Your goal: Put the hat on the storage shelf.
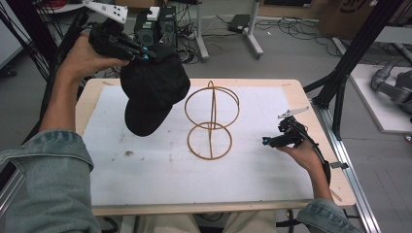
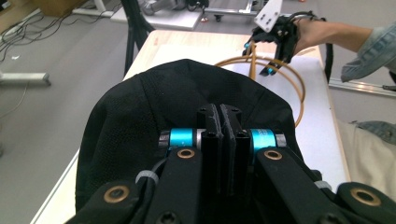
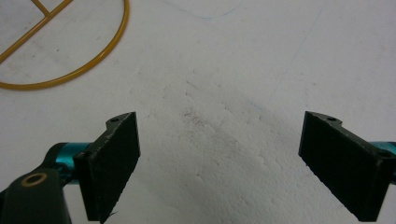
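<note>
Left gripper (image 1: 145, 54) is clamped on the black cap (image 1: 153, 92), jaws pinched together on a fold of fabric near the crown. Cap hangs in the air over the back-left part of the bench (image 1: 297, 92), brim drooping down, just left of the wire stand (image 1: 211, 121) and not touching it as far as I can tell. Right gripper (image 1: 270, 141) sits low over the white mat (image 1: 145, 174) to the right of the stand, jaws wide apart, holding nothing.

My guess at the goal: cap onto the stand's upper hoop.

Risks:
- Grip is on a thin bite of cloth. A quick swing or a snag could pull it free and the cap drops.
- Stand is light wire on a ring base. If the brim catches the upper hoop from the side, it likely tips or slides. Right gripper isn't bracing it.
- Cap hangs collapsed, so the opening may not face the hoop; it could drape lopsided and slide off.

Views:
- Left gripper view shows the closed jaws buried in the cap (image 2: 187, 107), plus the stand's hoop (image 2: 280, 79) and the right gripper (image 2: 278, 42) beyond it. The cap hides the stand's base there.
- Right gripper view shows the open jaws, the mat (image 3: 224, 70) and an arc of the base ring (image 3: 100, 60).
- High view gives the cap-to-stand spacing.
</note>
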Demonstrator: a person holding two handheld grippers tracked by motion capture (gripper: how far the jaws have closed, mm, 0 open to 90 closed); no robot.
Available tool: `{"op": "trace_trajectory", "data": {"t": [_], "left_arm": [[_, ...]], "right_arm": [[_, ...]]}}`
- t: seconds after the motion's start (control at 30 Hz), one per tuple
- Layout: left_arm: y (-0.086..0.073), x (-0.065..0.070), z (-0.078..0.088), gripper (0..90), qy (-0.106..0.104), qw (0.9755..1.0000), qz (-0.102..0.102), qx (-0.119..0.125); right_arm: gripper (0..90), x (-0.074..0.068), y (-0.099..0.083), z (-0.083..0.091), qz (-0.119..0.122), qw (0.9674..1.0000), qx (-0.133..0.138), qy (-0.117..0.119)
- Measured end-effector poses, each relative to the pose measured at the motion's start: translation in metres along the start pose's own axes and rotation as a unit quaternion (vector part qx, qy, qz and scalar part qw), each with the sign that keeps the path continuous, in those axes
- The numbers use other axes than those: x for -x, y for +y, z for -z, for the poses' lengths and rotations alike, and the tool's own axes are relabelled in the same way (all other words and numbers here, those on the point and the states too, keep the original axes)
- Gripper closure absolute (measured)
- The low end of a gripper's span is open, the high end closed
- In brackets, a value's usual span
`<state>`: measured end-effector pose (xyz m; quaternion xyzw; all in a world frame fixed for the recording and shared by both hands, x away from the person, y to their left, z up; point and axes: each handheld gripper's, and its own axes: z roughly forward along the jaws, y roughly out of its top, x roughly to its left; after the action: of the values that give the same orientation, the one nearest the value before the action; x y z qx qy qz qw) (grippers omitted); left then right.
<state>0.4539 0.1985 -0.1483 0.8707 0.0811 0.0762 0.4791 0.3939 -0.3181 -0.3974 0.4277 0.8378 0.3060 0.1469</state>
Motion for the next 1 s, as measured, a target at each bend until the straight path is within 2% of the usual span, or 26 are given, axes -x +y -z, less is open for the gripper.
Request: {"op": "trace_trajectory", "data": {"t": [0.2, 0.33, 0.4, 0.67, 1.0], "left_arm": [[0.014, 0.003, -0.016, 86.7, -0.021, 0.9996, -0.017, -0.008], [0.023, 0.005, -0.024, 86.7, -0.044, 0.9987, -0.026, 0.008], [0.027, 0.006, -0.027, 86.7, -0.048, 0.9984, -0.026, 0.014], [0.046, 0.014, -0.045, 86.7, -0.075, 0.996, -0.048, 0.012], [0.063, 0.02, -0.085, 86.7, -0.1, 0.9931, -0.059, -0.018]], "right_arm": [[12.2, -0.001, 0.001, 0.001, 0.001, 1.0, 0.003, -0.001], [12.2, -0.001, 0.001, 0.002, 0.001, 1.0, 0.007, 0.001], [12.2, -0.001, 0.001, 0.002, 0.001, 1.0, 0.007, 0.001], [12.2, -0.001, 0.002, 0.002, 0.0, 1.0, 0.006, 0.002], [12.3, -0.001, 0.002, 0.004, 0.0, 0.9999, 0.01, 0.004]]}}
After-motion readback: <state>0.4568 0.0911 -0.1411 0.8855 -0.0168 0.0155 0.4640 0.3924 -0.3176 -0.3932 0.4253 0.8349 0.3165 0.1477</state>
